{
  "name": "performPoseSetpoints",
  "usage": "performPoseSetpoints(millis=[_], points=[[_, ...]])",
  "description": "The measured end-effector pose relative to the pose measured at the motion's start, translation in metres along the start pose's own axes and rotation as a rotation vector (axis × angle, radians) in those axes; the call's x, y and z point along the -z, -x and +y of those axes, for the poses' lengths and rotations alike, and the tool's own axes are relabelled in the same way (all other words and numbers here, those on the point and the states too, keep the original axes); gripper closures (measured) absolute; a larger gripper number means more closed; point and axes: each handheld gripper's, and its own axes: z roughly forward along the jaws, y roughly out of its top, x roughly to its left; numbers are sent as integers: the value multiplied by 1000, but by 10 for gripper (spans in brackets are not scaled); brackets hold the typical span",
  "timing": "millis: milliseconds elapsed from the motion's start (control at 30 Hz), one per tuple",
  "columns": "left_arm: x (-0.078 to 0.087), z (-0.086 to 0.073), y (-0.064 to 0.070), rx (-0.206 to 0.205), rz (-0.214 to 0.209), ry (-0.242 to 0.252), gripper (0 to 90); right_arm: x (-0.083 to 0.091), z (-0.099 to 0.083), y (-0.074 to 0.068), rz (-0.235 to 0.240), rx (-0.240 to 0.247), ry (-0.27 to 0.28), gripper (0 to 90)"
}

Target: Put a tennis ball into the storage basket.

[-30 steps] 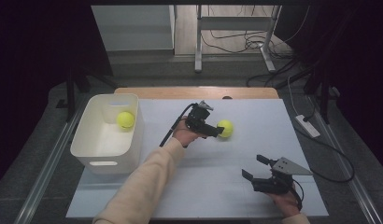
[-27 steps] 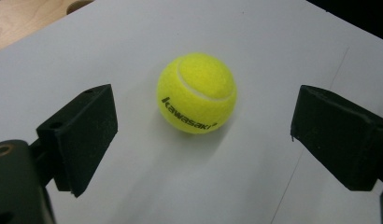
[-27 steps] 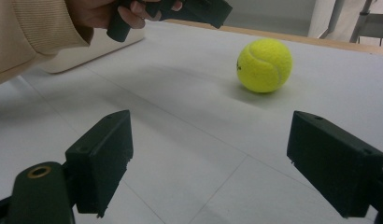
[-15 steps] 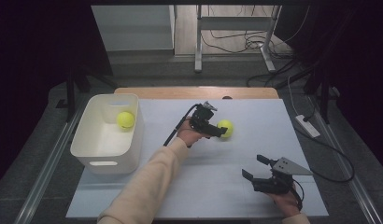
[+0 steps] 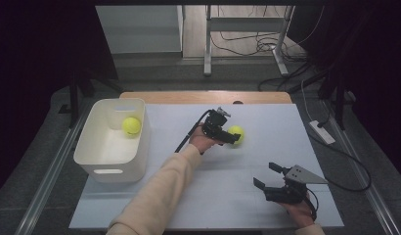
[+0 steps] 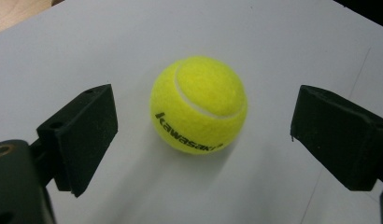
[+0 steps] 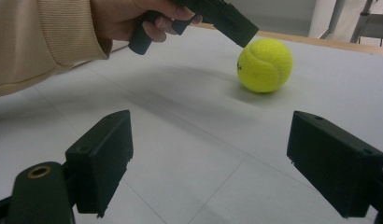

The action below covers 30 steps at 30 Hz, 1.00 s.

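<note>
A yellow tennis ball (image 5: pixel 236 134) (image 6: pixel 199 104) (image 7: pixel 265 65) rests on the white table top near its middle. My left gripper (image 5: pixel 233 138) (image 6: pixel 203 140) is open, with a jaw on each side of the ball and a gap to both; neither jaw touches it. A second yellow ball (image 5: pixel 131 126) lies inside the white bin (image 5: pixel 108 169) at the left. My right gripper (image 5: pixel 267 177) (image 7: pixel 208 163) stands open near the front right of the table, with nothing between its jaws. In the right gripper view the left hand (image 7: pixel 133 16) holds its gripper just above and left of the ball.
The white table top (image 5: pixel 267 122) has a wooden strip (image 5: pixel 203 97) along its far edge. Cables (image 5: pixel 335 152) trail off the right side. A desk frame (image 5: pixel 247 29) stands on the floor beyond the table.
The left gripper has crept slightly forward around the ball on the table. The right gripper has stayed where it was.
</note>
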Motion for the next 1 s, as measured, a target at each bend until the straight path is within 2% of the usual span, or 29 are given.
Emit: performPoseSetpoints(millis=[667, 900, 1000], points=[[-31, 4, -4, 31, 24, -39, 85, 2, -1, 1, -2, -3, 2, 145], [-41, 2, -4, 36, 14, -59, 118, 2, -1, 1, -3, 0, 1, 145], [-46, 0, -3, 41, 20, -74, 158, 2, -1, 1, -3, -2, 5, 145]])
